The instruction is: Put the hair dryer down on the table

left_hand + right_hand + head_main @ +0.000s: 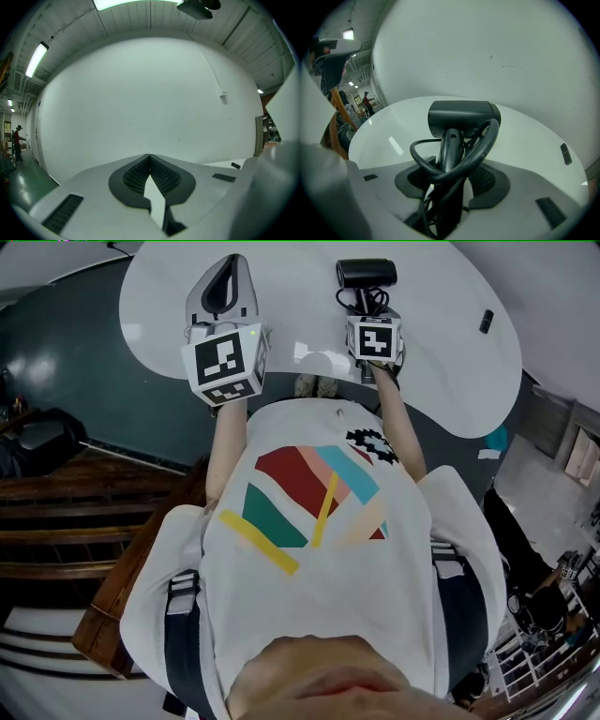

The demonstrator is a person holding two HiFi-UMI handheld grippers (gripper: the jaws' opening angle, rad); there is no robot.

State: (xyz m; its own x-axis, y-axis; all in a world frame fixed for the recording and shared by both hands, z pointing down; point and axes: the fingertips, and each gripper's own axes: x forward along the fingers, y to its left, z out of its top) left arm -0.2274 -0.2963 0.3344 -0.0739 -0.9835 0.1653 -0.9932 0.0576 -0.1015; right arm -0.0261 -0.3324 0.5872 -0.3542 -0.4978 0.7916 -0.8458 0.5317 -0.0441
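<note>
step in hand: set the dryer [464, 115] on the desk [525, 140].

current state:
- the right tongs [451, 174] pinch the dryer by its handle, with the barrel uppermost and lying crosswise. the cord [423, 161] is looped round the handle and passes between the pads.
- the left tongs [150, 158] are pressed together and empty, held over the desk's near left part.
- in the head view the dryer [367, 274] sits over the desk's middle. we cannot tell whether it touches the top; we judge that it hangs clear.

procedure, as we judge it:
1. we lower the right tongs straight down over the bare white surface ahead.
2. we tip the dryer so that barrel and handle both come to rest on their side — stood on the handle's end, it would likely topple.
3. we spread the tongs only when the weight rests on the desk.
4. we draw back along the handle's line, since the cord loop could snag a pad and drag the dryer.

a small dark item [565, 153] lies well apart at the right; no clearance issue is expected.
</note>
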